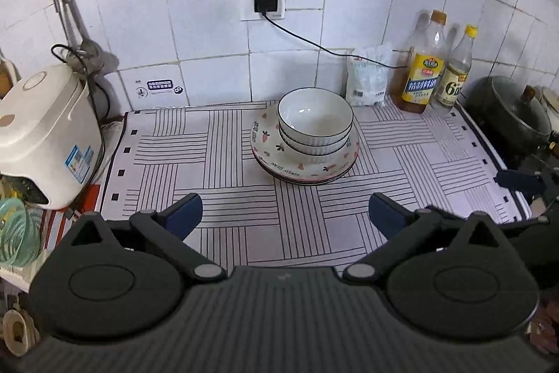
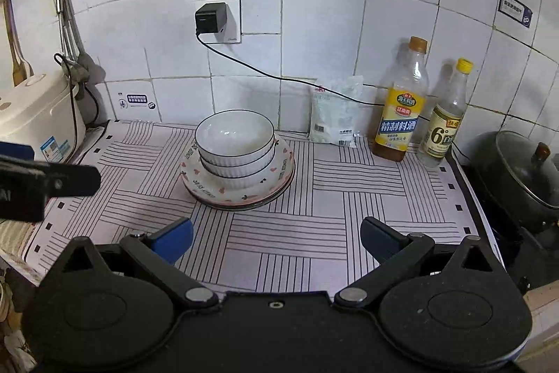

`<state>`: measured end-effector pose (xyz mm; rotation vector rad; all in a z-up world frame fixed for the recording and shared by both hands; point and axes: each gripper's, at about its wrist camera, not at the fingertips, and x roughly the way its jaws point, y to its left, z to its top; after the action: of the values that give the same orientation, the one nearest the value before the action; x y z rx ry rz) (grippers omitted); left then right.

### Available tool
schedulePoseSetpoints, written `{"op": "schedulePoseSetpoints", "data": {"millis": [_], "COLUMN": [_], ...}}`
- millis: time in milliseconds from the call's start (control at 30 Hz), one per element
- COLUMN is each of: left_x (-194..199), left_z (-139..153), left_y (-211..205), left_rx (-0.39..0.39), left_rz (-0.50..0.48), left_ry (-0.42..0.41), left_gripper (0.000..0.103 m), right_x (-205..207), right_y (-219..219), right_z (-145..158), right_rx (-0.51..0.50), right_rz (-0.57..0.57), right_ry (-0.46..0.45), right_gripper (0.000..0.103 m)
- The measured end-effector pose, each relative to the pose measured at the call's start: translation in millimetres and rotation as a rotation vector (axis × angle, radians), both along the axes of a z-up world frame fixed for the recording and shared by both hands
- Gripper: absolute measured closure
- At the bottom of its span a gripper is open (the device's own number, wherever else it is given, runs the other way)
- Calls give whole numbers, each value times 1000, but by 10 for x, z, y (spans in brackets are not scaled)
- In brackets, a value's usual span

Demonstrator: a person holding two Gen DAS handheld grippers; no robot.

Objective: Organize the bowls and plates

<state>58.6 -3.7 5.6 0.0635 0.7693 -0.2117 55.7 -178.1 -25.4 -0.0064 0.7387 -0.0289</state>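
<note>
White-tiled kitchen desk (image 1: pixel 227 226), dishes stacked.
Bowls (image 1: pixel 315 124) on plates (image 1: pixel 279 163) lie ahead; left gripper (image 1: pixel 285 212) and right gripper (image 2: pixel 276 240) both spread, empty.

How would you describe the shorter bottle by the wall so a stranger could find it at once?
Start at the striped mat and follow it to the tiled wall's right end. Two bottles stand there beside the dark pot. Choose the shorter bottle, nearer the pot: clear liquid, yellow cap, unlike the taller bottle of amber liquid.
</note>
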Motion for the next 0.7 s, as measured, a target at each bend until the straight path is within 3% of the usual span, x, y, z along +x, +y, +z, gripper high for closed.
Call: {"op": "schedulePoseSetpoints", "data": {"millis": [100,400,700], "left_x": [-99,-267,-282], "left_z": [82,88,2], "left_y": [36,-13,6], "left_rx": [-2,99,86], "left_rz": [11,42,53], "left_ry": [-16,-23,-7], "left_gripper": [0,0,0], "right_x": [-63,-221,-303], "right_y": [37,71,104], "right_z": [37,190,269], "right_rx": [-17,-17,-31], "right_rz": [5,-27,-52], "right_ry": [12,-4,-21], "right_gripper": [0,0,0]}}
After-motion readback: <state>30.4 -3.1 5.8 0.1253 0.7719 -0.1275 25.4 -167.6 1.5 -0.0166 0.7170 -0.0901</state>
